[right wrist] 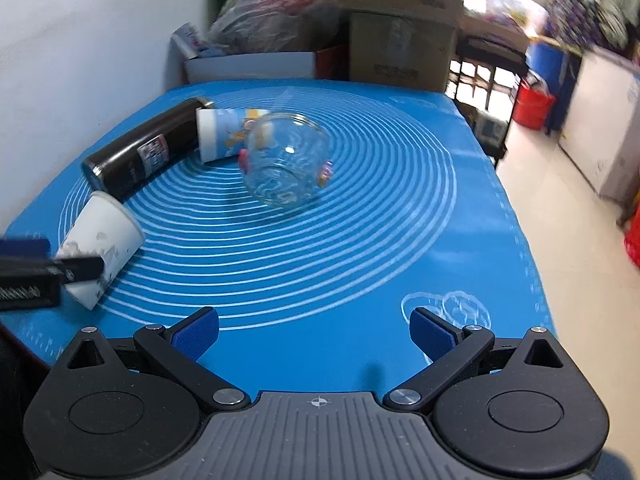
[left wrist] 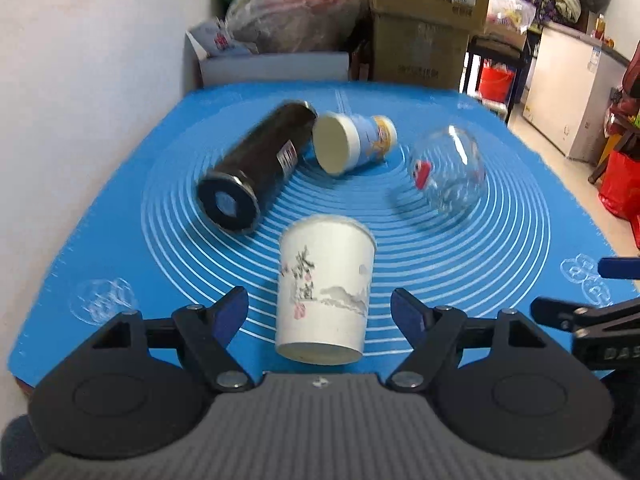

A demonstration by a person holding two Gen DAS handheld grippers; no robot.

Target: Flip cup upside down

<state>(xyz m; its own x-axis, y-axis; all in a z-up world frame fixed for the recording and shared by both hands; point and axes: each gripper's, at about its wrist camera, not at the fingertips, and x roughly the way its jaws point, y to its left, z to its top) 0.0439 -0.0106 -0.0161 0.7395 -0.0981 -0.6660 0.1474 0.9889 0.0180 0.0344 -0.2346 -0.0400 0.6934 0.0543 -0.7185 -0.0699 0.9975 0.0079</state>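
A white paper cup with ink drawings lies on its side on the blue mat, base toward me, between the open fingers of my left gripper without touching them. It also shows in the right wrist view at the left, behind the left gripper's fingers. A clear glass cup with red print lies on its side at the right; in the right wrist view it is ahead of centre. My right gripper is open and empty over the mat's front.
A black flask and a blue-and-white paper cup lie on their sides at the back of the mat. A white wall runs along the left. Boxes and bags stand behind the table. The table's right edge drops to the floor.
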